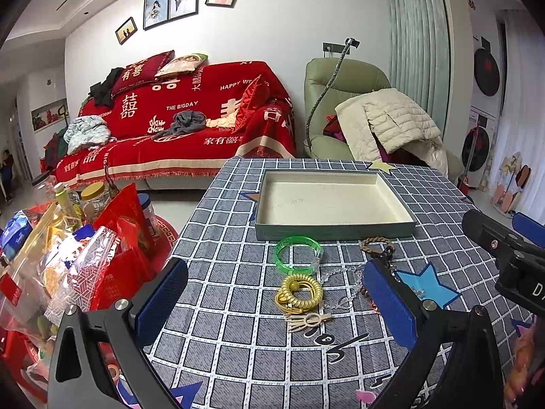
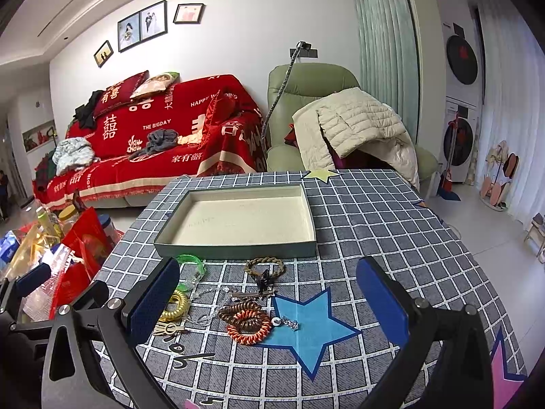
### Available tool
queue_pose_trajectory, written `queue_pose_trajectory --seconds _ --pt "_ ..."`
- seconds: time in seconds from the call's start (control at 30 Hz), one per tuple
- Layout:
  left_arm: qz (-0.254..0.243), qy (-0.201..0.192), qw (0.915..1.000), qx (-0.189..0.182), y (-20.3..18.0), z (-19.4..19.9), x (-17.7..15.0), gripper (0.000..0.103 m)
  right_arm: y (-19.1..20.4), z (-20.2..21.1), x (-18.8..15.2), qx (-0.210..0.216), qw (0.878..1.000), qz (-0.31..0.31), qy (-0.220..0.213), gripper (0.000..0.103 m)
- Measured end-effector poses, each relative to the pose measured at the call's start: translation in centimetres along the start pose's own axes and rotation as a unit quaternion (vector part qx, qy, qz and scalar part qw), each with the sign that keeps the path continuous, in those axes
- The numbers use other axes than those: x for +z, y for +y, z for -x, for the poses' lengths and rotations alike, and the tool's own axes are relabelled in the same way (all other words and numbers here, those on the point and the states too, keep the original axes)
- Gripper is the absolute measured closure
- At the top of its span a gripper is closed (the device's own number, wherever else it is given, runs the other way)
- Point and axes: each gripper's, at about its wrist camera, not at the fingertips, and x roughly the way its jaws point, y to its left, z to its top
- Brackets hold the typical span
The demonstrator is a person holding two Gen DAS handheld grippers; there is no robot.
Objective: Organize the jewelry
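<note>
Nearest the cameras, the left tool [image 1: 276, 301] and the right tool [image 2: 269, 301] both hang with fingers spread wide and holding nothing, so by the look of it no piece has been put away yet. Between and just beyond them the jewelry lies loose on the checked worktop [image 2: 391, 225]: yellow coil ties [image 1: 301, 291], brown and orange coil ties [image 2: 247, 322], a green bangle [image 1: 298, 254] and a braided bracelet [image 2: 265, 266]. Farther back, the tray [image 2: 238, 248] holds nothing, so the whole sorting seems to remain.
</note>
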Motion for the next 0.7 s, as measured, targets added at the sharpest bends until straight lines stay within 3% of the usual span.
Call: queue_pose_trajectory --seconds 0.7 --pt "-0.001 0.0 1.0 -0.001 -0.14 0.07 0.08 0.0 -0.04 0.0 -0.11 0.002 1.0 0.001 0.001 0.0"
